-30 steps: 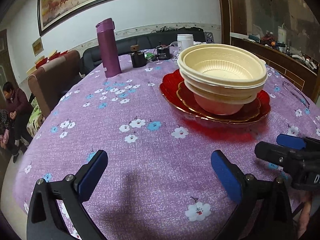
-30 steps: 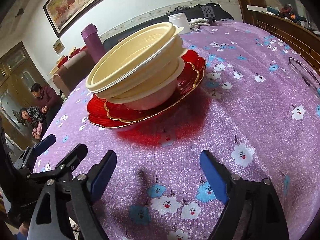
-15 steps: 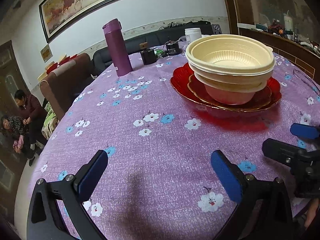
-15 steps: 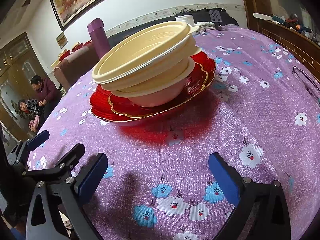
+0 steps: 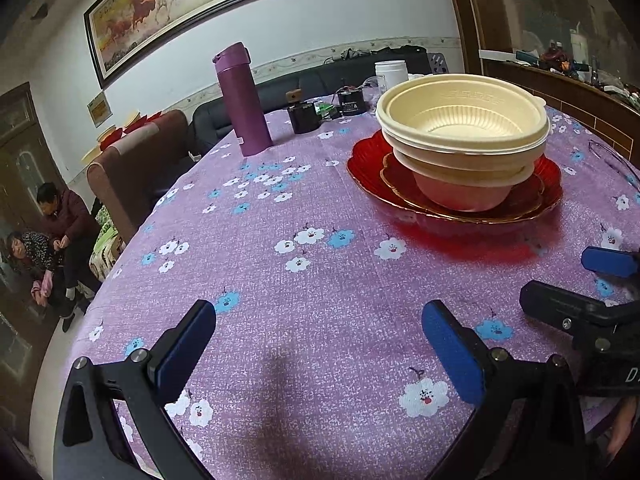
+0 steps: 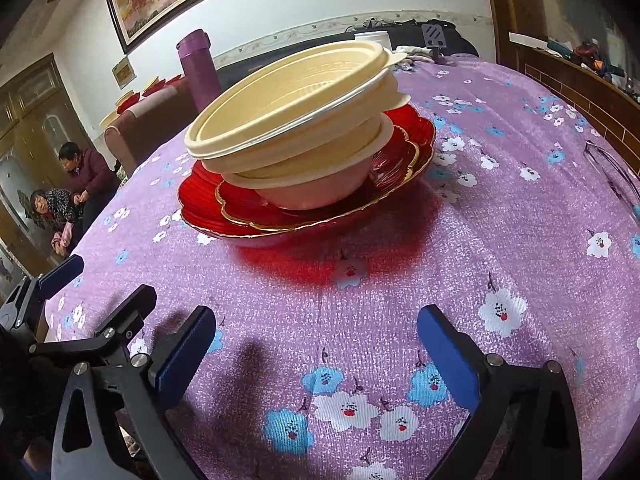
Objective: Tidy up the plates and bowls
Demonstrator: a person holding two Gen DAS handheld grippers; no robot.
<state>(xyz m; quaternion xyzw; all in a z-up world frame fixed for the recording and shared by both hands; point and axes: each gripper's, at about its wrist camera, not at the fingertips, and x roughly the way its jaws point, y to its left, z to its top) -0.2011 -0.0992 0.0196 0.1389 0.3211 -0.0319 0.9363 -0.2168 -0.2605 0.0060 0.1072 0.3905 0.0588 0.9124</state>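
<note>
Both grippers' fingers [image 5: 452, 356] gape empty; purple flask [image 5: 242, 100] stands beyond stacked bowls [image 5: 464, 136]

Letter "D" on right gripper [image 5: 608, 308] body

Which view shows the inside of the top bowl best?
The left wrist view: it looks down into the top bowl, showing its ribbed wall and floor. The right wrist view shows only its tilted rim and outer side.
</note>
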